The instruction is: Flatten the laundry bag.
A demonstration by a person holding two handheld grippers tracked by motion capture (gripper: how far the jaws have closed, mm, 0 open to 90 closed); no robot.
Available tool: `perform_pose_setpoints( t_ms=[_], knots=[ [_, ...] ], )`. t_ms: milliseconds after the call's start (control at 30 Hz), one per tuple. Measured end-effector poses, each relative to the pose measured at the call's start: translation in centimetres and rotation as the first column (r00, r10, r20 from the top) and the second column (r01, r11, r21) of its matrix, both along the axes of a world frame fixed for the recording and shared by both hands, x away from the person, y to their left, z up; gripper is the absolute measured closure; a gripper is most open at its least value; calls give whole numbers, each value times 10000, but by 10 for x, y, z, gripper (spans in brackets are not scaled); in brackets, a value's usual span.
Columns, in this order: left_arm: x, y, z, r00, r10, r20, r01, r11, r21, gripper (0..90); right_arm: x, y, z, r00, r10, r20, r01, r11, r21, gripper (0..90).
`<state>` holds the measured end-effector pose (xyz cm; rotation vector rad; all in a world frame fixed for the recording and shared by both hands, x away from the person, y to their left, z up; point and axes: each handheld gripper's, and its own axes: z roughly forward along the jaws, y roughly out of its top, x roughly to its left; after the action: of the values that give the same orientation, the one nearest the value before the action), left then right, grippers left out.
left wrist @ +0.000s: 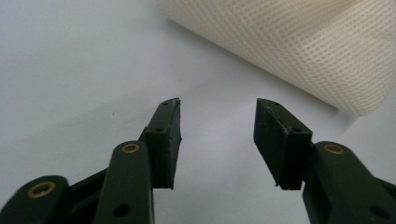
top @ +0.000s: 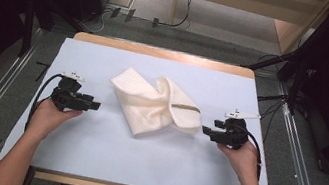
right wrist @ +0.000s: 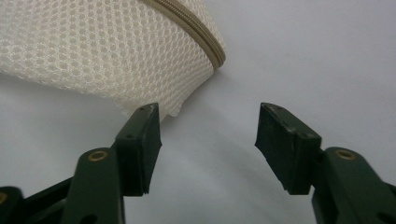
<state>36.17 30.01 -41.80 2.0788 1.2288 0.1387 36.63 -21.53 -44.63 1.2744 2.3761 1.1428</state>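
From the high view, a cream mesh bag lay crumpled and part-folded mid-worktop, the left tongs well short of its left edge and the right tongs just beside its zippered flap. The left gripper view showed jaws apart and empty over bare sheet, mesh ahead to the right. In the right gripper view the jaws also stood apart, one tip nearly at the zipper hem; a clean grasp likely meant sliding onto that hem before closing

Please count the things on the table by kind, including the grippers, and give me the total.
Mesh bag, cream, with a zipper: 1
Handheld grippers, black: 2, the left gripper and the right gripper, both with jaws apart
Total: 3
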Motion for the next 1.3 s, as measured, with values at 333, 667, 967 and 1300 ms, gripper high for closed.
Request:
perform_pose_setpoints(
  t_ms=[333,667,967,1300],
  knots=[
    [-1,-2,0,9999,-130,-56,129,9998,-138,395,-2,-1,7,9996,-232,150,231,9997,77,474],
    [3,-3,-1,9997,-227,89,228,9996,-192,362,-8,0,7,9996,-272,34,273,9996,-48,476],
    [7,-4,0,9993,-367,86,369,9991,-206,352,-14,-2,8,9995,-285,-119,286,9996,57,481],
    [14,1,2,9994,-321,100,324,9988,-366,345,-22,-5,10,9989,-385,-260,387,9992,63,480]
  ],
)
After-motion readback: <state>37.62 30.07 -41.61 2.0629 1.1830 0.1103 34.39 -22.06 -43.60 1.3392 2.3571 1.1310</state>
